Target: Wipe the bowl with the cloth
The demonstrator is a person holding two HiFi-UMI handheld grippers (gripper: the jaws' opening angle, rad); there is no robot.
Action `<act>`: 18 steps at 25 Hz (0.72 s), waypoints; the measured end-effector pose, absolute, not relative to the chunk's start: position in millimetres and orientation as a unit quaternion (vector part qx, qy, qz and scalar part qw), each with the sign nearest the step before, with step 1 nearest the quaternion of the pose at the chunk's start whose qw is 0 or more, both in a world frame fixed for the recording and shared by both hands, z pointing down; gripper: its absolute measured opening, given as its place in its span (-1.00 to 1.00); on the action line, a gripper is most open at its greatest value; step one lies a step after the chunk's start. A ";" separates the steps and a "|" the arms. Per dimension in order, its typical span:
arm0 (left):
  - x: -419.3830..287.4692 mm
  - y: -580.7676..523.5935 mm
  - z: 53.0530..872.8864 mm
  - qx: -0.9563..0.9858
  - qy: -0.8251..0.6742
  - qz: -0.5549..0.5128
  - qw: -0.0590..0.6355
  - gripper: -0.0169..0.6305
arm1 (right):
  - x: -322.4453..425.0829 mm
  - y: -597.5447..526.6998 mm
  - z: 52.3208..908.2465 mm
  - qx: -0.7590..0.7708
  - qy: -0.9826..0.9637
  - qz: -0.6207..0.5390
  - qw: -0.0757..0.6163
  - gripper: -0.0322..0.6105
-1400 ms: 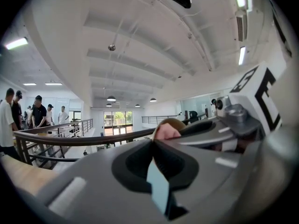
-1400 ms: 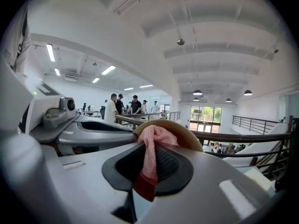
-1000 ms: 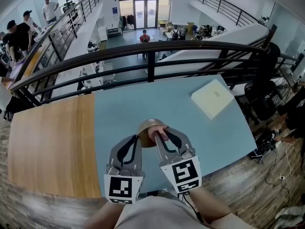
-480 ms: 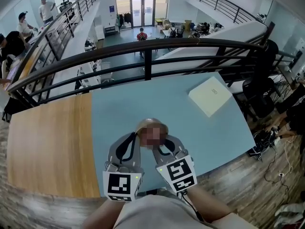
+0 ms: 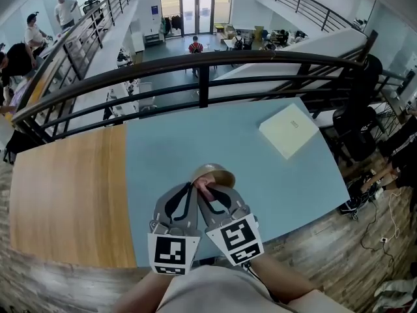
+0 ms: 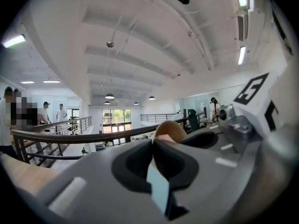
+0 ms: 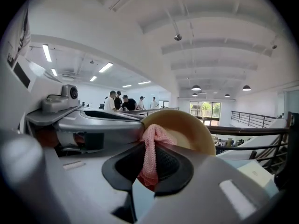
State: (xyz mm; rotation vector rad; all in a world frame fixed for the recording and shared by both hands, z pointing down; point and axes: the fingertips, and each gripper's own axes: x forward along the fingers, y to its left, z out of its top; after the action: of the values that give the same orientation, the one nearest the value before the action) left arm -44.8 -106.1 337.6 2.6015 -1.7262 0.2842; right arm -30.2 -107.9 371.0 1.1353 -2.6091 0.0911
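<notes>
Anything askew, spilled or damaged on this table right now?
Nothing spilled or damaged. The bowl is tipped up rather than flat, but that fits wiping: the left hand-held gripper pinches its rim while the right hand-held gripper presses the pink cloth inside.

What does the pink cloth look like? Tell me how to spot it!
Find the blue table, then the tan bowl near the person's side. The pink cloth is pinched in the right gripper, lying against the bowl's inside: the only pink, knitted thing there.
</notes>
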 end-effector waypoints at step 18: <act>-47.1 -109.4 341.9 0.823 -0.558 0.107 -0.019 -0.93 | 8.1 -114.1 338.5 0.421 -0.902 0.036 0.092 -0.74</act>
State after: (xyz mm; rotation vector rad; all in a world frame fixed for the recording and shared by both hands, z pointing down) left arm -47.1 -109.4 341.9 2.6170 -1.7737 0.3396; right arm 8.1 -114.1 338.5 1.2491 -2.6782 0.1076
